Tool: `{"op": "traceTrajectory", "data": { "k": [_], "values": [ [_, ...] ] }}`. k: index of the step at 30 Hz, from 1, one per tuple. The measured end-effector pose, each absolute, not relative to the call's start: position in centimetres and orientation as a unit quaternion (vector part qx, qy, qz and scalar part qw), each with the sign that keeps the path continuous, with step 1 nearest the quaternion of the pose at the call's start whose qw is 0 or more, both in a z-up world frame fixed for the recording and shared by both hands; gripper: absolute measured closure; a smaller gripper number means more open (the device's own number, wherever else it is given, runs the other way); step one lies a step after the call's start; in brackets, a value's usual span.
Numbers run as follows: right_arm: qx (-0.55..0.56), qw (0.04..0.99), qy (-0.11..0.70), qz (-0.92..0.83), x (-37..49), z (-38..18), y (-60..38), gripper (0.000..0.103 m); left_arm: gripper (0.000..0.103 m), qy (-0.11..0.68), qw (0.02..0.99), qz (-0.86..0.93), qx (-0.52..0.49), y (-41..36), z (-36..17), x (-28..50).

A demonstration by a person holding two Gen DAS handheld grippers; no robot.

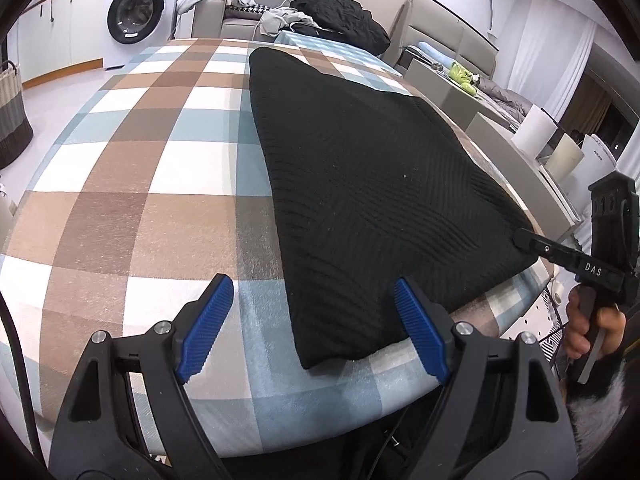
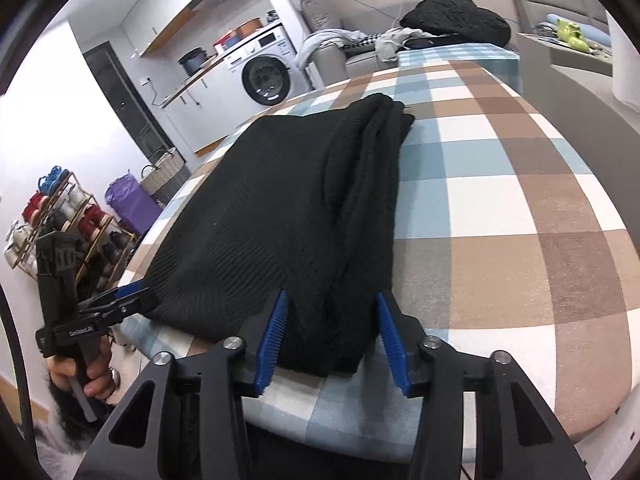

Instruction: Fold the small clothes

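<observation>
A black knit garment (image 1: pixel 360 184) lies folded flat on the table's checked cloth (image 1: pixel 132 184), lengthwise away from me. My left gripper (image 1: pixel 316 322) stands open over its near left corner; the fabric covers only the right half of the gap. From the right wrist view the garment (image 2: pixel 280 208) shows a thick rolled fold along its right side. My right gripper (image 2: pixel 332 340) is open, with the near end of that fold lying between its blue pads (image 2: pixel 394 346) and slack. Each gripper appears in the other's view: the right gripper (image 1: pixel 520 240) at the garment's near right corner, the left gripper (image 2: pixel 136 296) at the near left one.
A black jacket (image 1: pixel 340 20) and light clothes are heaped at the table's far end. A washing machine (image 1: pixel 136 12) stands behind. A woven basket (image 1: pixel 12 112) is on the floor at left. A shoe rack (image 2: pixel 60 220) and purple bag (image 2: pixel 132 200) stand beyond the left edge.
</observation>
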State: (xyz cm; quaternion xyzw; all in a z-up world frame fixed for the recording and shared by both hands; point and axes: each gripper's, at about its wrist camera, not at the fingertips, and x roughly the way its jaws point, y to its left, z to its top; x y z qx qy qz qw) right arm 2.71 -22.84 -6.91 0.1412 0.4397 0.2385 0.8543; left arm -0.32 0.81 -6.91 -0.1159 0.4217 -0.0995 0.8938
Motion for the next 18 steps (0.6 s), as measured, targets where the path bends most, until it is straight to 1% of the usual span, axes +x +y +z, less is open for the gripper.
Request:
{"op": "traceTrajectory", "data": {
  "k": [2, 4, 5, 7, 8, 9, 10, 13, 14, 16, 18],
  "values": [
    [0.141, 0.853, 0.442, 0.237, 2.8, -7.1, -22.8, 0.052, 0.024, 0.418, 0.895, -0.1, -0.116, 0.7, -6.9, -0.2],
    [0.145, 0.853, 0.443, 0.235, 2.9, -7.2, -22.8, 0.052, 0.035, 0.417, 0.894, -0.108, -0.121, 0.5, -6.8, -0.1],
    [0.149, 0.853, 0.443, 0.233, 2.9, -7.3, -22.8, 0.052, 0.038, 0.417, 0.894, -0.112, -0.123, 0.4, -6.8, 0.0],
    [0.155, 0.852, 0.443, 0.232, 3.0, -7.4, -22.8, 0.052, 0.059, 0.416, 0.894, -0.118, -0.123, 0.2, -6.9, 0.1],
    [0.161, 0.85, 0.445, 0.234, 3.0, -7.5, -22.7, 0.052, 0.06, 0.416, 0.894, -0.117, -0.121, 0.0, -6.9, 0.2],
    [0.164, 0.849, 0.445, 0.234, 3.1, -7.5, -22.7, 0.052, 0.064, 0.414, 0.895, -0.114, -0.118, 0.0, -6.9, 0.2],
    [0.166, 0.848, 0.444, 0.235, 3.1, -7.6, -22.6, 0.053, 0.069, 0.413, 0.896, -0.115, -0.117, 0.0, -6.9, 0.2],
    [0.166, 0.849, 0.443, 0.237, 3.2, -7.7, -22.4, 0.068, 0.077, 0.412, 0.895, -0.118, -0.12, 0.1, -6.9, 0.4],
    [0.165, 0.851, 0.441, 0.234, 3.2, -7.7, -22.2, 0.071, 0.077, 0.412, 0.896, -0.119, -0.12, 0.2, -6.9, 0.5],
    [0.161, 0.853, 0.439, 0.233, 3.3, -7.6, -21.9, 0.074, 0.079, 0.412, 0.896, -0.119, -0.115, 0.1, -6.9, 0.7],
    [0.158, 0.854, 0.438, 0.232, 3.5, -7.6, -21.6, 0.075, 0.079, 0.411, 0.898, -0.113, -0.111, 0.1, -6.8, 1.1]
  ]
}}
